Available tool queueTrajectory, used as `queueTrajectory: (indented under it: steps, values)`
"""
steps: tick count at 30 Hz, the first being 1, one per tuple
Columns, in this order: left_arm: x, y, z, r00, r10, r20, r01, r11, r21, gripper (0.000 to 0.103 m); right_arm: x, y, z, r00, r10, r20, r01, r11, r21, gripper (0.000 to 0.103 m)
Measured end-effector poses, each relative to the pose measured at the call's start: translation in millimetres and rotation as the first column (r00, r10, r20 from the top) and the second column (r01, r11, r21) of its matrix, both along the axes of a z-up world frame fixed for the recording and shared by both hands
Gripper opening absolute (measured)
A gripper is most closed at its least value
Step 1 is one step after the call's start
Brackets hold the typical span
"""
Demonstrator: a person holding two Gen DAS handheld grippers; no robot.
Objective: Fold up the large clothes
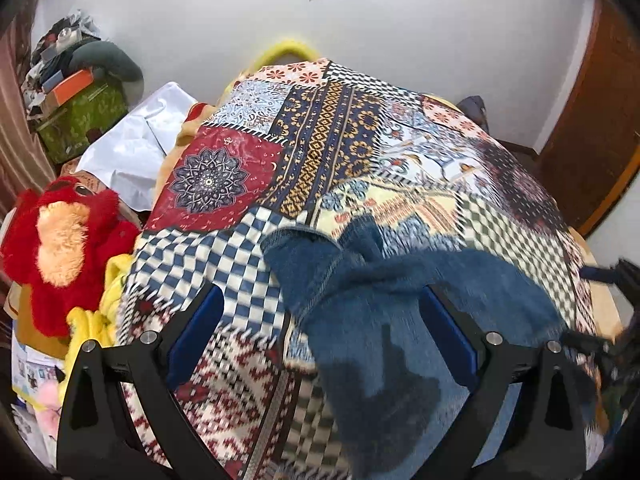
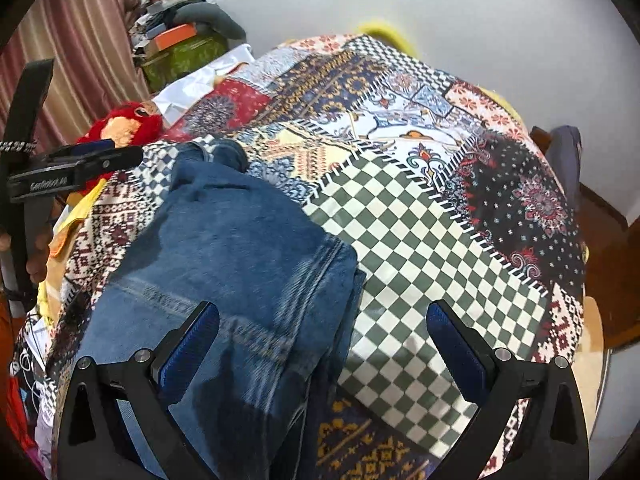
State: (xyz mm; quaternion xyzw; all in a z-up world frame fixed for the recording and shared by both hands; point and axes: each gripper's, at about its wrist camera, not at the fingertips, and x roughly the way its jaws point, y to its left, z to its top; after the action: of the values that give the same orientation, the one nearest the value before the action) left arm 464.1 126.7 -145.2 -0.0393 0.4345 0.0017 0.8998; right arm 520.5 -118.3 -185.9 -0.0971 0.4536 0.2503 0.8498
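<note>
Right wrist view: jeans (image 2: 240, 248) partly folded on patchwork bedspread (image 2: 420, 220); right gripper (image 2: 322, 344) spread wide, empty, above folded edge. Left gripper (image 1: 322, 328) likewise empty. Likely next: pinch hem, fold again.

Ahead of our right gripper (image 2: 322, 344), the checked bedspread (image 2: 420, 240) lies bare and flat up to the wall (image 2: 480, 20); passage there is free. To its left, the folded jeans (image 2: 240, 248) cover the surface, and our left gripper (image 2: 76, 168) stands beyond them. Left of our left gripper (image 1: 322, 322), a red plush toy (image 1: 68, 240), white cloth (image 1: 136, 144) and a stacked pile (image 1: 80, 92) block the bed edge. The wooden door (image 1: 592, 120) bounds the right.
</note>
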Motion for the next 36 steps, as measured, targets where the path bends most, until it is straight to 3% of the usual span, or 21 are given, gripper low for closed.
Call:
queueTrajectory:
  steps: [4, 8, 12, 16, 19, 24, 27, 30, 33, 36]
  values:
    - [-33, 1, 0, 0.999, -0.036, -0.006, 0.036, 0.999, -0.036, 0.099, -15, -4, 4, 1.0, 0.013, 0.001, -0.013, 1.0, 0.022, 0.103]
    - [-58, 5, -19, 0.996, -0.053, -0.069, 0.041, 0.986, -0.164, 0.099, -17, -15, -13, 0.989, 0.028, -0.147, -0.01, 0.992, 0.124, 0.103]
    - [-69, 4, -55, 0.982, -0.086, -0.168, 0.029, 0.949, -0.315, 0.099, -9, -30, -38, 0.955, -0.004, -0.298, 0.069, 0.976, 0.208, 0.103]
    - [-69, 0, -85, 0.966, -0.102, -0.236, 0.0, 0.919, -0.395, 0.099, 2, -34, -70, 0.915, -0.002, -0.404, 0.102, 0.969, 0.227, 0.103]
    - [-64, 4, -99, 0.962, -0.098, -0.255, -0.036, 0.88, -0.474, 0.1, 12, -32, -89, 0.878, 0.037, -0.478, 0.112, 0.953, 0.28, 0.103]
    - [-45, 5, -117, 0.953, -0.094, -0.29, -0.088, 0.826, -0.557, 0.101, 25, -20, -99, 0.857, 0.088, -0.509, 0.096, 0.941, 0.325, 0.103]
    - [-34, 0, -130, 0.945, -0.117, -0.307, -0.104, 0.78, -0.617, 0.102, 28, -5, -101, 0.862, 0.096, -0.498, 0.073, 0.948, 0.309, 0.103]
    - [-27, -10, -137, 0.941, -0.141, -0.306, -0.096, 0.76, -0.643, 0.102, 28, 7, -101, 0.876, 0.095, -0.473, 0.055, 0.954, 0.293, 0.103]
    - [-24, -18, -135, 0.943, -0.144, -0.301, -0.087, 0.765, -0.638, 0.1, 27, 9, -100, 0.887, 0.076, -0.456, 0.075, 0.95, 0.304, 0.103]
    - [-25, -19, -127, 0.946, -0.131, -0.296, -0.083, 0.787, -0.611, 0.09, 25, 6, -95, 0.893, 0.056, -0.447, 0.101, 0.942, 0.321, 0.085]
